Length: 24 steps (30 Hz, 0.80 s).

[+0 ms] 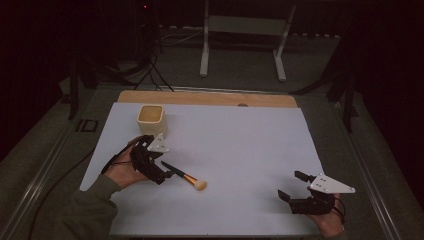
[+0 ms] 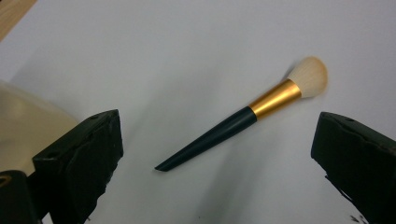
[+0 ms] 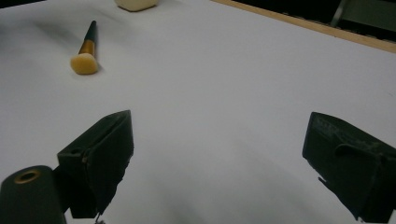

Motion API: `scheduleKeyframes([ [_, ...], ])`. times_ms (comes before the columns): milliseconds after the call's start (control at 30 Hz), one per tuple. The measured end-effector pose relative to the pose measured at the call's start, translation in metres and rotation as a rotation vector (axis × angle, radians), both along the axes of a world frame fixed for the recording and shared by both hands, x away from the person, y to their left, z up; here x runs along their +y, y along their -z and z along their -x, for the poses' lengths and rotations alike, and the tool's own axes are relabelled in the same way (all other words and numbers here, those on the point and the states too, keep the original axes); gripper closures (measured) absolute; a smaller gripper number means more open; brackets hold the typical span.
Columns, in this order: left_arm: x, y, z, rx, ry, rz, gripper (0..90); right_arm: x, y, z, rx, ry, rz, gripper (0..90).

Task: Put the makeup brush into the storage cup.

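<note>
In the high view we count one cream square cup (image 1: 151, 118) at the upper left of the white mat (image 1: 240, 145); we cannot make out anything inside it. One makeup brush (image 1: 184, 176) lies left of centre, its dark handle tip just beside the left gripper (image 1: 165, 174). The right gripper (image 1: 292, 185) sits near the lower right edge, its jaws spread on nothing, with wide bare mat between the two grippers.

In the left gripper view we see the brush (image 2: 243, 121) lying diagonally between the spread jaws, touching neither, and the cup's wall (image 2: 23, 126) at the left edge.

In the right gripper view the brush (image 3: 85, 51) lies at the upper left, the cup (image 3: 135, 4) at the top edge, and open mat lies ahead of the parted jaws.
</note>
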<state>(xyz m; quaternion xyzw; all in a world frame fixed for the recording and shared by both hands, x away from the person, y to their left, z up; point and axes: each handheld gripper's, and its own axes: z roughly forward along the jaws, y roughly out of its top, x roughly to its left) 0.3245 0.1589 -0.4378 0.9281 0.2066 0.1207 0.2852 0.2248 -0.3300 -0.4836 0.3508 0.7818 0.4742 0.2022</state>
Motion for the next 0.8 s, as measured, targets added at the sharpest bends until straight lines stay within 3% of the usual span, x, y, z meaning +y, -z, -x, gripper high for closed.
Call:
scheduleKeyframes([
  [800,-0.026,0.024,-0.009,0.066,0.057,-0.091,4.0,0.0,0.0,0.0,0.003,-0.003,0.001,8.7],
])
